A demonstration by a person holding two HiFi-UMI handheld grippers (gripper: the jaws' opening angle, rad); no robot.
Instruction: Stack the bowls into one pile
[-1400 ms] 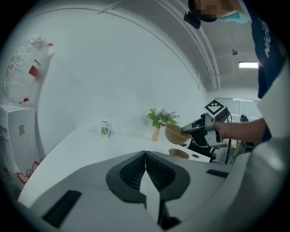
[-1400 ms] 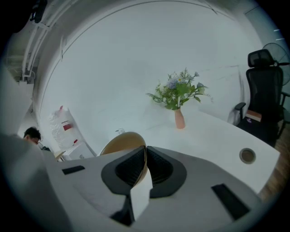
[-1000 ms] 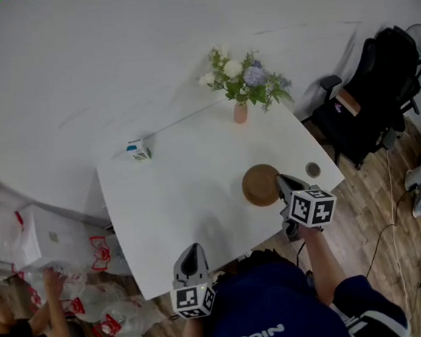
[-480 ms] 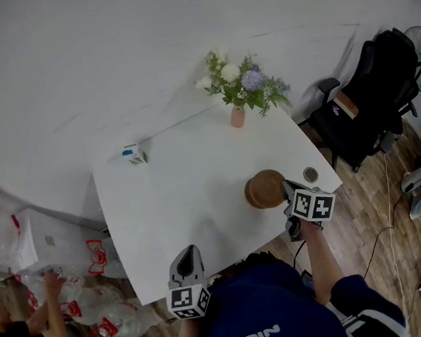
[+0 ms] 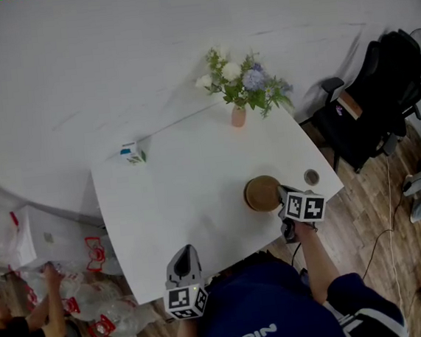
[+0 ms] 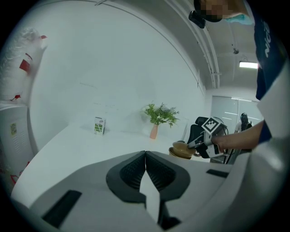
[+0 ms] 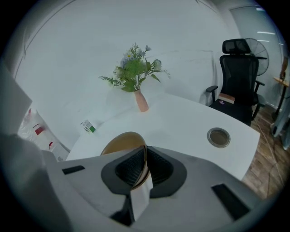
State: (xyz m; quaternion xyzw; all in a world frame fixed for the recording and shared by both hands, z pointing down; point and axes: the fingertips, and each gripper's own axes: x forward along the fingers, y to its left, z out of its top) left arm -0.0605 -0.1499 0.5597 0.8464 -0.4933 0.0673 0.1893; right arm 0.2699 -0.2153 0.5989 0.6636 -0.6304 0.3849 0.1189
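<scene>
A brown bowl (image 5: 262, 194) is at the right side of the white table (image 5: 176, 197). My right gripper (image 5: 282, 196) is shut on its near rim. In the right gripper view the rim of the bowl (image 7: 118, 142) is pinched between the pads, gripper (image 7: 144, 164). From the left gripper view the held bowl (image 6: 183, 146) rests low over a second brown bowl (image 6: 174, 153), nearly nested in it. My left gripper (image 5: 185, 262) hovers at the table's near edge, far from the bowls, jaws shut with nothing between them, gripper (image 6: 145, 157).
A pink vase of flowers (image 5: 239, 113) stands at the far edge and a small carton (image 5: 130, 152) at the far left corner. A round cable hole (image 5: 312, 177) is right of the bowls. A black office chair (image 5: 364, 108) and white bags (image 5: 63, 249) flank the table.
My right gripper has lowered the bowl onto the other bowl. The left gripper has stayed in place.
</scene>
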